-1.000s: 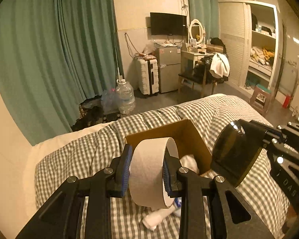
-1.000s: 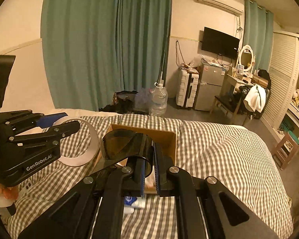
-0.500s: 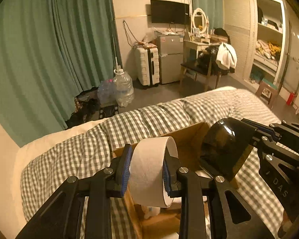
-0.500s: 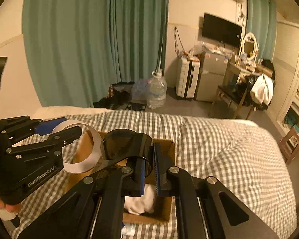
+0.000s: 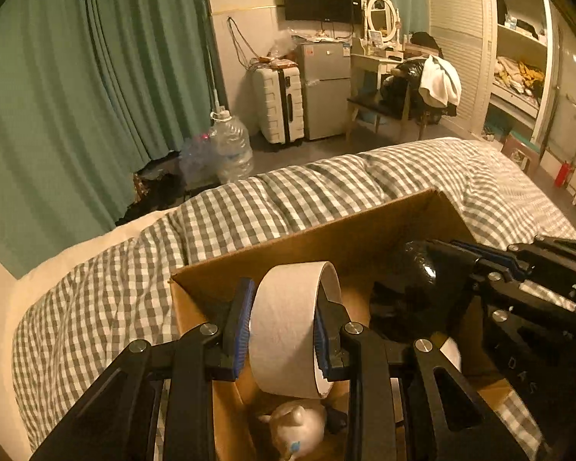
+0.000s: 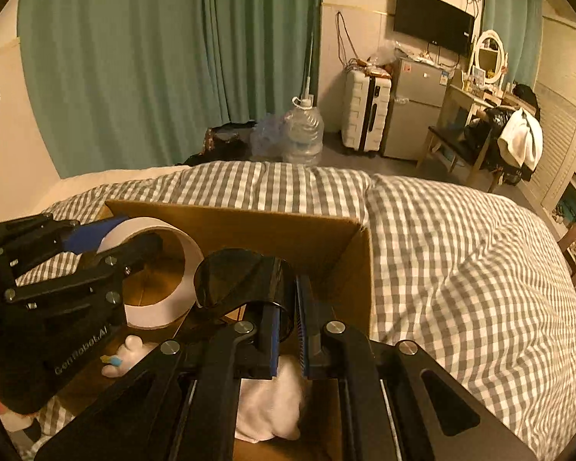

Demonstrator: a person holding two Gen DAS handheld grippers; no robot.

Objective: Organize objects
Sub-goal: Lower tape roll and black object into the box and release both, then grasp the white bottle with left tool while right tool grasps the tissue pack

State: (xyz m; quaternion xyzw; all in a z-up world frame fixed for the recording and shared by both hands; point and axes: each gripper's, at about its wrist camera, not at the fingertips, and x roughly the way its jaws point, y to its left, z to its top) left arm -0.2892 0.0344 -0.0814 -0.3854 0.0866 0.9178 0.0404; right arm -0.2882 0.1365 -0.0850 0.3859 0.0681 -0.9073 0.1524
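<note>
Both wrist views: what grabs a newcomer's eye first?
The left gripper clamping a wide white tape roll over the open cardboard box on the checked bed. Beside it, the right gripper pinches a dark curved visor-like piece above white items in the box.
</note>
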